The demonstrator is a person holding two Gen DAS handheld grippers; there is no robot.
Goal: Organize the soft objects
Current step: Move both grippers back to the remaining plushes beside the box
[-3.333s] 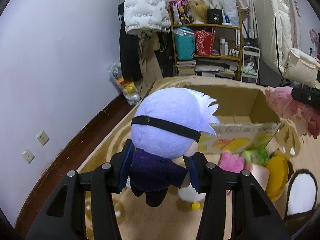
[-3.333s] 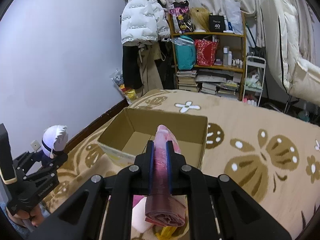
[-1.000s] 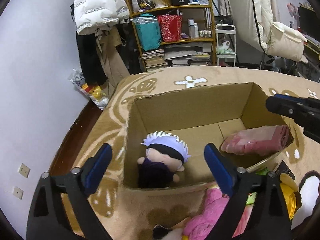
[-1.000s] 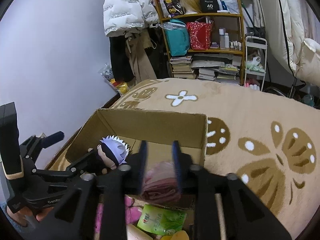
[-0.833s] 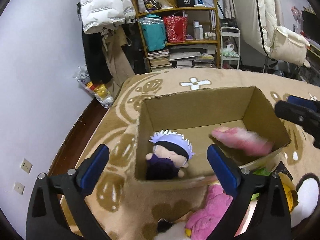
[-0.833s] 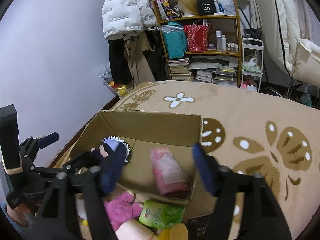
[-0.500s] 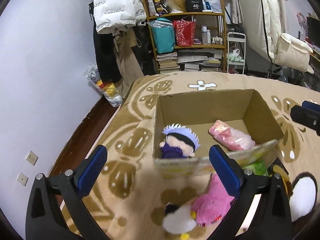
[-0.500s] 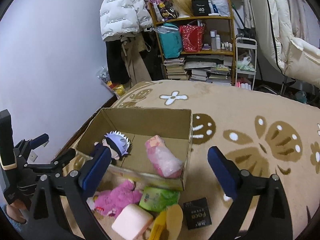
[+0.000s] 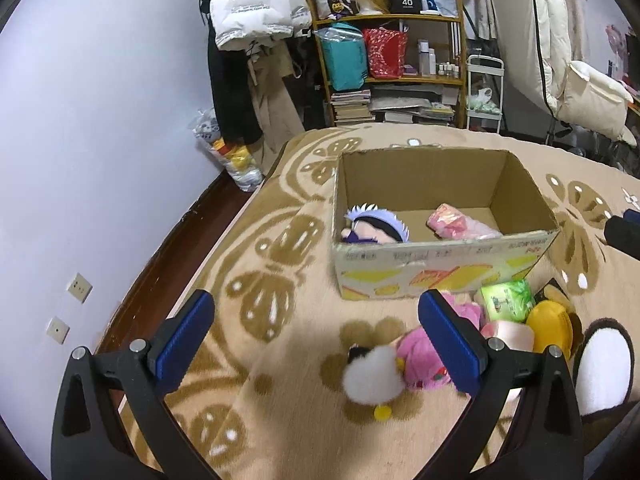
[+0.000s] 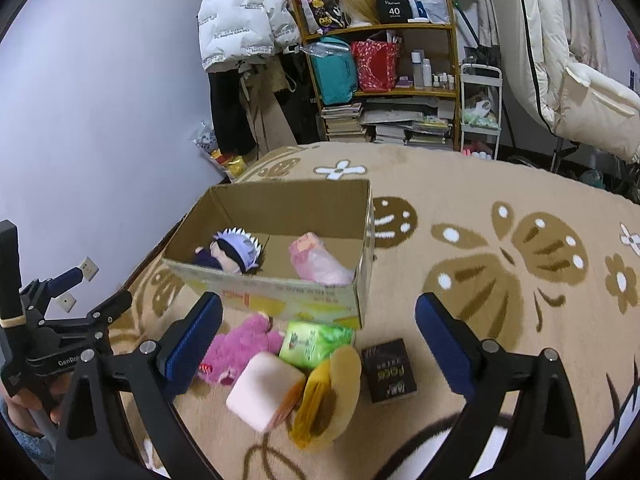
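Both grippers withdrawn; fuzzy doll [image 9: 374, 229] in corrugated box [image 9: 440, 268].

Doll [image 9: 374, 229] body hidden behind cardboard box [image 9: 440, 276] front wall, pink plush [image 9: 420, 354] half behind left gripper finger, black-white slipper [image 9: 604, 368] cut by frame edge.

Cardboard box [image 10: 362, 248] holds 2 items: plush doll [image 10: 234, 250], pink bundle [image 10: 318, 264].
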